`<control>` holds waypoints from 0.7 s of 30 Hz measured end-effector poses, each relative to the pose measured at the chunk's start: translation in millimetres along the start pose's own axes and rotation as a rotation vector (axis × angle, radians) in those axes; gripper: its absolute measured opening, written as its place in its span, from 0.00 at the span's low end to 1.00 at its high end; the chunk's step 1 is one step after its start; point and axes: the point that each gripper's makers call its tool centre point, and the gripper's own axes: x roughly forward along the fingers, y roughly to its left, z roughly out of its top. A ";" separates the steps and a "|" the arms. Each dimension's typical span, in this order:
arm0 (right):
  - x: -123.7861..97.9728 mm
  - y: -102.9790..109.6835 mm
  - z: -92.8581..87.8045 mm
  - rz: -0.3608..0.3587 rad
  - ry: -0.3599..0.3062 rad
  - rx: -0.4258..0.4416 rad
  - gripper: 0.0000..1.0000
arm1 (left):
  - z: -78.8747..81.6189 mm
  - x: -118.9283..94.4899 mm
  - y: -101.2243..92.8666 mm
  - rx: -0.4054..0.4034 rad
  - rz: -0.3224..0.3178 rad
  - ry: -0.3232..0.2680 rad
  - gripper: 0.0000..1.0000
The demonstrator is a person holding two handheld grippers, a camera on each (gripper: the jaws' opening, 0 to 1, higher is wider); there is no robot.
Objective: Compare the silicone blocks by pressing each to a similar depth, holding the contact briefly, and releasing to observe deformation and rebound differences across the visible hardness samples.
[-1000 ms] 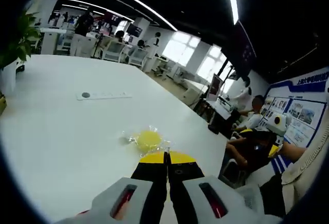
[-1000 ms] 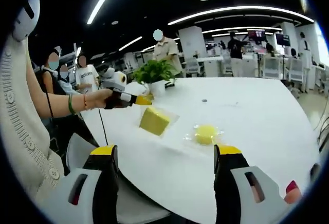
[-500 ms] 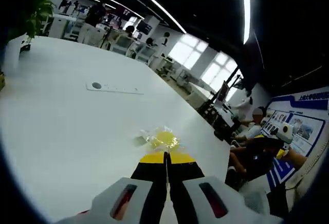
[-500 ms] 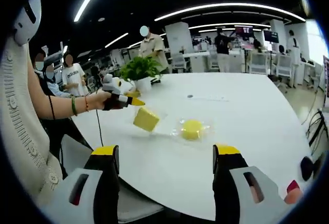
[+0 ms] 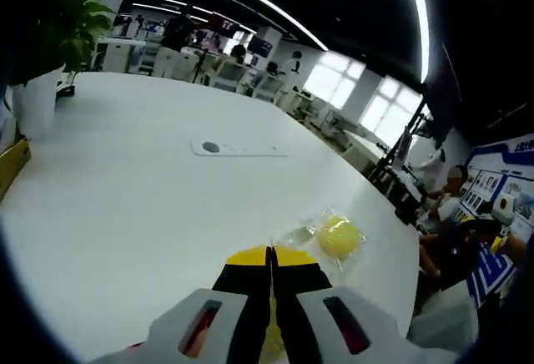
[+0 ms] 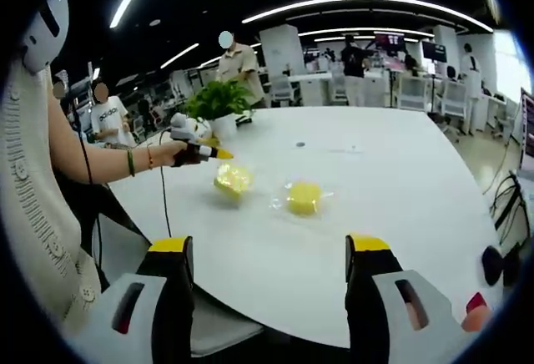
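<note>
White bench (image 6: 400,189): left gripper (image 6: 224,154), fingers closed, at first wrapped silicone block (image 6: 233,179); round block (image 6: 304,197) unpressed; right gripper (image 6: 271,251) wide, idle.

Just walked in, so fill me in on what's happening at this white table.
A person is testing wrapped yellow silicone samples on the white table with a handheld gripper in each hand. The left gripper, jaws shut, is at the nearer sample; whether it is pressing into it is hard to tell. The second sample lies apart, untouched. The right gripper hangs back at the table edge, jaws wide open and holding nothing. A potted plant stands behind.
</note>
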 end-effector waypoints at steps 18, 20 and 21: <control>12.0 3.6 -15.7 -0.006 0.062 0.028 0.67 | -34.5 35.0 61.8 0.022 0.061 0.087 0.00; 12.6 3.8 -16.3 -0.005 0.066 0.028 0.67 | -38.6 36.2 65.8 0.023 0.062 0.094 0.00; 13.1 4.1 -17.2 -0.005 0.071 0.027 0.67 | -36.4 35.6 64.8 0.015 0.056 0.077 0.00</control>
